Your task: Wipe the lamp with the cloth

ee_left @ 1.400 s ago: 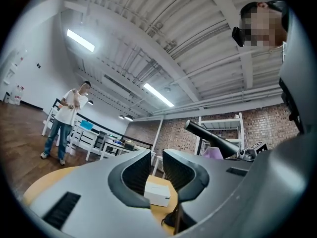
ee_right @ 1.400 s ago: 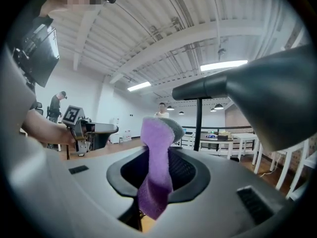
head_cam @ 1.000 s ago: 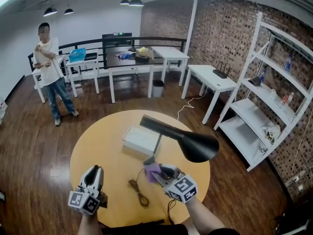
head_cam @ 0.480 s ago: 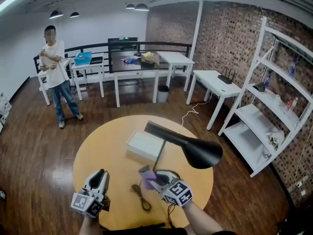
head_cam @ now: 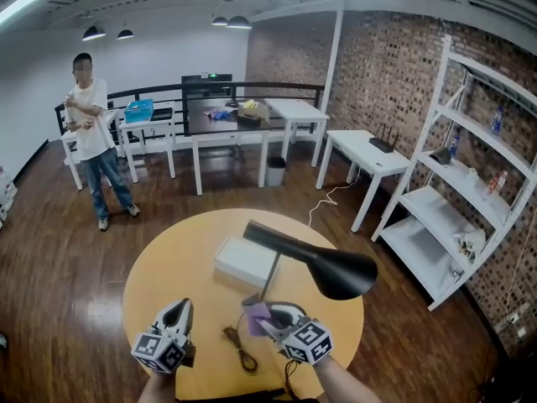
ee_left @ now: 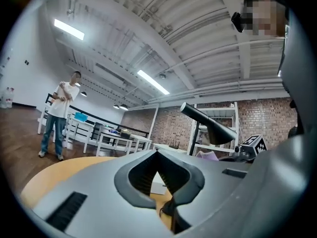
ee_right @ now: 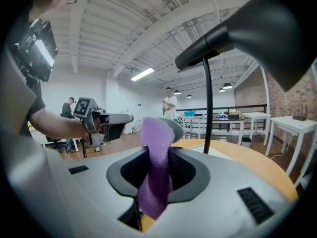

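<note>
Lamp [head_cam: 334, 272] stands well inside table [head_cam: 168, 263] edge, cloth [head_cam: 258, 317] beside.

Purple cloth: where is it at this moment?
Head view, low and just right of centre: the purple cloth is clamped in the jaws of the right gripper, close to the stem of the black desk lamp, over the round yellow table.

Left grey two-jaw gripper [ee_left: 157, 155]: jaws just closed, tips together, nothing between them. Right grey two-jaw gripper [ee_right: 157, 145]: clamped on purple cloth [ee_right: 155, 175], seemingly tilted slightly downward.
</note>
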### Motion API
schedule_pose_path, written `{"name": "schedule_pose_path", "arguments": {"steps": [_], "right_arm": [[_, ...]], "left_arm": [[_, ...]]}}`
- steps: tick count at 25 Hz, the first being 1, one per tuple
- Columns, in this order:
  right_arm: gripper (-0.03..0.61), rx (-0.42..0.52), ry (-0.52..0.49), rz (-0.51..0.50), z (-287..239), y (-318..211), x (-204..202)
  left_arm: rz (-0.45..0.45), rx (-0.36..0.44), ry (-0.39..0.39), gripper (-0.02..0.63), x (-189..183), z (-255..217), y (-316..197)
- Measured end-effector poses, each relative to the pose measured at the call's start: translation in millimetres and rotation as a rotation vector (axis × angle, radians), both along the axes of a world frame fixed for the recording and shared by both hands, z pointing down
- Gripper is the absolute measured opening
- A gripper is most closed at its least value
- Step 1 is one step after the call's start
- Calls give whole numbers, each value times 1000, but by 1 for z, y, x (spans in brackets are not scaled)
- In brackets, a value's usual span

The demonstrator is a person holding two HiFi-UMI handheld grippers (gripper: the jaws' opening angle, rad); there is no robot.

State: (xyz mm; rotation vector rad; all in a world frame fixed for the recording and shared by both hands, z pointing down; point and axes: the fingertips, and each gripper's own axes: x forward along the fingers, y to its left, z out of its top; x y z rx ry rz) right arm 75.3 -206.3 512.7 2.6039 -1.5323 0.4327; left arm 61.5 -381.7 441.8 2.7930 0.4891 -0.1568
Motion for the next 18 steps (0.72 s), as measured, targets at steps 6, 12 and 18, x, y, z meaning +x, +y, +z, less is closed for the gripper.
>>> {"name": "schedule_pose_path", "arguments": {"steps": [6, 12, 18], "right_arm": [[98, 15, 25, 32, -6, 0, 5], [98, 55, 137, 203, -38, 25, 30], [99, 137, 117, 454, -44, 59, 61]], "left_arm": [[-23, -1, -1, 3, -3, 6, -8], [7, -5, 3, 3, -7, 2, 4], [33, -18, 16, 3, -10, -2, 12]]}}
